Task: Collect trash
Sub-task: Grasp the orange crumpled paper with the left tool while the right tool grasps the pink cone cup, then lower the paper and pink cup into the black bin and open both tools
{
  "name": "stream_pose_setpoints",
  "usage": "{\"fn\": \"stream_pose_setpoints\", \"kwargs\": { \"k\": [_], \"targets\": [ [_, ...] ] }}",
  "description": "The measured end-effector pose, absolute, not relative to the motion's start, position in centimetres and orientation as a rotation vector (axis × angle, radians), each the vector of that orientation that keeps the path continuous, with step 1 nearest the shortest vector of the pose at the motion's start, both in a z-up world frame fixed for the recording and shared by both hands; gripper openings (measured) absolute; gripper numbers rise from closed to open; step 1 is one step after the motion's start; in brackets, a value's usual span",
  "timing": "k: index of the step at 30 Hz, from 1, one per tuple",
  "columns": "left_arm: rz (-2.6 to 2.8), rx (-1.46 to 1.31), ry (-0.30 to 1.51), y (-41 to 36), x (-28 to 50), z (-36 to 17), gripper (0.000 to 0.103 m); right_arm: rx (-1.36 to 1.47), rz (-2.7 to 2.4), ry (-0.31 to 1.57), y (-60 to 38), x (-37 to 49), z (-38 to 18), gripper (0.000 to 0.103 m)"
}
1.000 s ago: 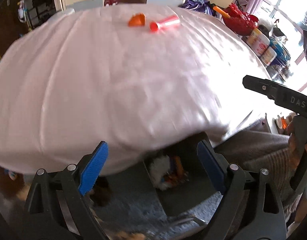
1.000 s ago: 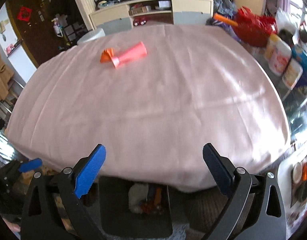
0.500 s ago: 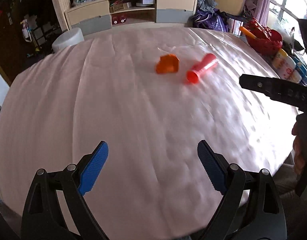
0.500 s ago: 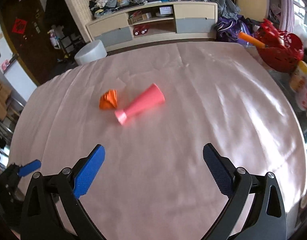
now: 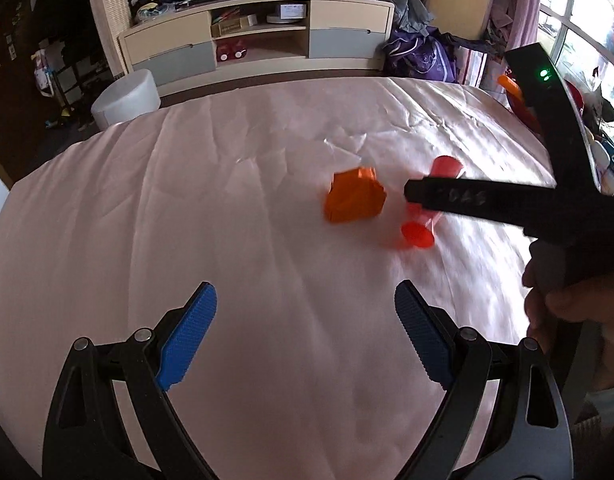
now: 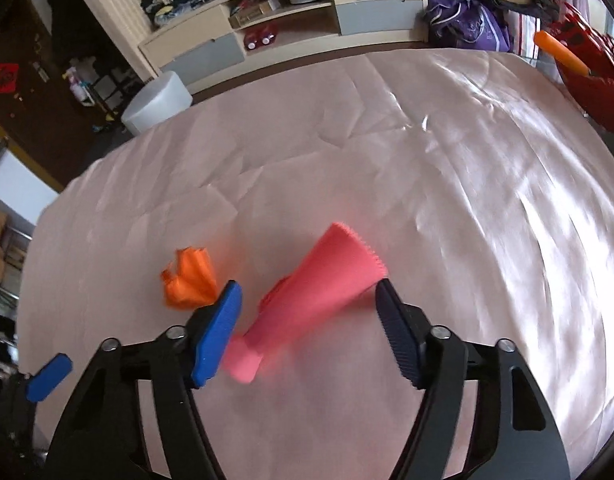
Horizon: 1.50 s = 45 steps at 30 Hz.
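Step in hand: first pickup. Right hand-held gripper [image 6: 307, 308] straddles the pink paper cone [image 6: 311, 304], lower centre of the right wrist view; jaws closing, cone between the pads, not yet visibly pinched. Cone lies on its side on the pink-draped tabletop [image 6: 447, 168]. Crumpled orange scrap [image 6: 189, 280] sits just left of the cone, touching nothing but the cloth. Left hand-held gripper [image 5: 303, 336] wide, nothing between its pads, short of both items. Next move, by my reading: finish the squeeze on the cone without crushing it, then lift; orange scrap remains for the left.
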<state>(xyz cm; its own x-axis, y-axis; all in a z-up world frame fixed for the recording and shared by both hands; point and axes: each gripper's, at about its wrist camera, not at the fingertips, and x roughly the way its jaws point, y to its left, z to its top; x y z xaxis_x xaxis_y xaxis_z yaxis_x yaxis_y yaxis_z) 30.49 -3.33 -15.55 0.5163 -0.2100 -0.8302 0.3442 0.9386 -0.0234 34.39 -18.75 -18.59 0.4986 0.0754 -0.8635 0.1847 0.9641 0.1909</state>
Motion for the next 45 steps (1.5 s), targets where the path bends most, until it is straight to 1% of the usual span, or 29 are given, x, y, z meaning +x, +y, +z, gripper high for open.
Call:
{"fn": "stream_pose_setpoints", "kwargs": {
  "k": [1,2,4,8,11,12,14,15,16,17,19,22,29,37,41,45],
  "targets": [
    [-0.337,0.151,0.973,-3.7,31.0,-15.7,0.086,0.255,-0.074,1.049,-18.8,34.7,-18.6,0.055],
    [-0.341,0.153,0.972,-4.0,31.4,-15.8,0.086,0.251,-0.069,1.043,-19.1,34.9,-18.6,0.054],
    [-0.351,0.156,0.970,-4.8,32.4,-16.1,0.086,0.234,-0.058,1.039,-19.8,35.5,-18.6,0.046],
    [-0.365,0.149,0.967,-6.4,34.1,-16.7,0.086,0.186,-0.062,1.020,-21.5,36.5,-18.3,0.043],
    [-0.380,0.143,0.968,-7.5,35.3,-17.2,0.086,0.227,-0.029,1.014,-22.8,36.4,-17.8,0.042],
    [-0.385,0.149,0.969,-8.0,35.8,-17.5,0.085,0.219,-0.029,1.006,-23.0,36.4,-17.6,0.035],
    [-0.388,0.154,0.977,-8.7,36.5,-18.0,0.083,0.204,-0.028,0.998,-23.3,36.5,-17.2,0.034],
    [-0.391,0.152,0.987,-9.1,36.8,-18.3,0.077,0.196,-0.023,1.001,-23.4,36.5,-17.1,0.034],
    [-0.395,0.149,0.997,-9.3,37.1,-18.6,0.066,0.184,-0.020,1.002,-23.3,36.4,-17.1,0.034],
    [-0.402,0.145,1.017,-9.6,37.3,-19.0,0.059,0.175,-0.018,1.004,-23.1,36.5,-17.1,0.034],
    [-0.396,0.173,1.001,-9.9,37.1,-19.0,0.040,0.173,-0.007,1.016,-23.0,36.1,-17.4,0.034],
    [-0.411,0.185,1.013,-10.0,36.4,-18.7,0.035,0.178,0.000,1.029,-22.8,35.2,-17.4,0.034],
    [-0.402,0.228,0.961,-8.5,31.2,-15.1,0.035,0.138,-0.005,1.000,-22.0,31.2,-14.5,0.034],
    [-0.392,0.221,0.930,-5.9,23.0,-10.4,0.035,0.106,0.029,0.973,-21.1,23.4,-10.8,0.034],
    [-0.404,0.202,0.918,-5.5,18.5,-9.0,0.035,0.074,0.044,0.956,-20.7,18.9,-9.5,0.034],
    [-0.422,0.176,0.921,-5.3,14.3,-8.8,0.035,0.063,0.057,0.947,-20.4,15.3,-8.7,0.034]
  ]
}}
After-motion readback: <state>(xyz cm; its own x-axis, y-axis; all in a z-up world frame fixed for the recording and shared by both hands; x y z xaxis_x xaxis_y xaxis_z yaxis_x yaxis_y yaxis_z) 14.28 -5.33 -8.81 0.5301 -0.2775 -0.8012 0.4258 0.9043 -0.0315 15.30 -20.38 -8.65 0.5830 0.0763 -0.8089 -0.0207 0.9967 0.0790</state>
